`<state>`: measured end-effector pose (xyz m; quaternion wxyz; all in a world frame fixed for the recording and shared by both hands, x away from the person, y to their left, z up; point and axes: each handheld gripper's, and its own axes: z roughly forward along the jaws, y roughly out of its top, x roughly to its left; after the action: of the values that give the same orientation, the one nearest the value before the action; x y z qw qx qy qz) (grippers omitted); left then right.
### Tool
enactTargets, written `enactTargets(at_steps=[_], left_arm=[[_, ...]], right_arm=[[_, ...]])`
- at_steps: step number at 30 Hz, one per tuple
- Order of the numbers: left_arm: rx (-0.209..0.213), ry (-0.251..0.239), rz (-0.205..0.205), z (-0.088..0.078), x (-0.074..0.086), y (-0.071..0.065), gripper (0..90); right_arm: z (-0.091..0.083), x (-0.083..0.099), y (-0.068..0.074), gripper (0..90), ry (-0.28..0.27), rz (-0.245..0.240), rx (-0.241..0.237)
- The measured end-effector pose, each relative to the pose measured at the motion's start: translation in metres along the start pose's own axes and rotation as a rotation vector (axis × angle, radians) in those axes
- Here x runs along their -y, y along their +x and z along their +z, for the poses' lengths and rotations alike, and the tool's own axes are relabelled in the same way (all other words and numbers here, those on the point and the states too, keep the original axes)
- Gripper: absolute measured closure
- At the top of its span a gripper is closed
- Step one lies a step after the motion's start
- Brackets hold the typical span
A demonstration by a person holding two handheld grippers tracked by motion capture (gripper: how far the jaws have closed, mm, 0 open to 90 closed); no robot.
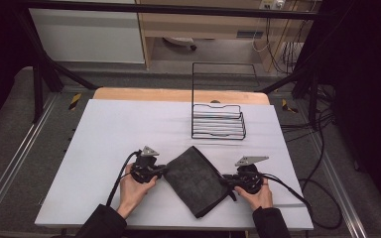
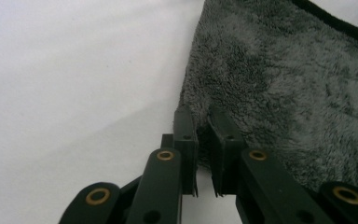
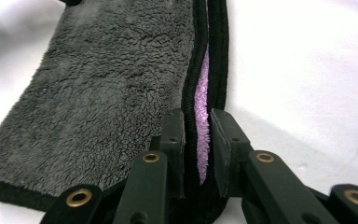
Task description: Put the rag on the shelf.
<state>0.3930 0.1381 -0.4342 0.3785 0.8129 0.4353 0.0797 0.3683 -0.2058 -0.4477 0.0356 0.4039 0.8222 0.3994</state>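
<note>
One dark grey fleecy cloth (image 1: 194,179) with a black stitched hem lies folded near the front of the one white-topped table (image 1: 109,139); a lilac inner face shows between its layers in the right gripper view. One black wire rack (image 1: 218,121) with a tall wire back frame stands far and right of centre. Two black two-jaw grippers are here, the left gripper (image 1: 164,171) and the right gripper (image 1: 226,181), each carrying one grey three-cornered plate and trailing one black cable. Two hands hold them, one apiece.
</note>
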Motion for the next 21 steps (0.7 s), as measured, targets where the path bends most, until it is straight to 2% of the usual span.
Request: enactTargets(at_steps=[4,6,11,14,16,18,19,21], left_arm=[[-0.027,-0.008,0.005,0.001,-0.010,0.008,82.1],[-0.026,-0.012,-0.004,0.002,-0.012,0.011,82.1],[-0.050,-0.022,-0.020,0.007,-0.020,0.024,82.1],[-0.048,-0.021,-0.027,0.009,-0.022,0.027,82.0],[-0.056,-0.021,-0.013,0.012,-0.020,0.027,80.4],[-0.070,-0.036,-0.003,0.011,-0.018,0.024,74.9],[-0.101,-0.048,0.008,0.005,-0.017,0.022,69.5],[-0.105,-0.051,0.011,-0.003,-0.015,0.020,54.6]], right_arm=[[0.003,0.002,0.006,77.1,-0.024,0.035,-0.018],[0.006,0.003,0.011,77.1,-0.042,0.045,-0.018],[0.013,0.003,0.023,76.9,-0.075,0.058,-0.008],[0.016,0.003,0.027,76.9,-0.079,0.064,0.005],[0.016,0.004,0.029,76.3,-0.079,0.062,0.021],[0.016,0.004,0.029,75.0,-0.076,0.058,0.021],[0.016,0.004,0.029,72.9,-0.077,0.049,0.022],[0.014,0.003,0.028,67.1,-0.086,0.034,0.027]])
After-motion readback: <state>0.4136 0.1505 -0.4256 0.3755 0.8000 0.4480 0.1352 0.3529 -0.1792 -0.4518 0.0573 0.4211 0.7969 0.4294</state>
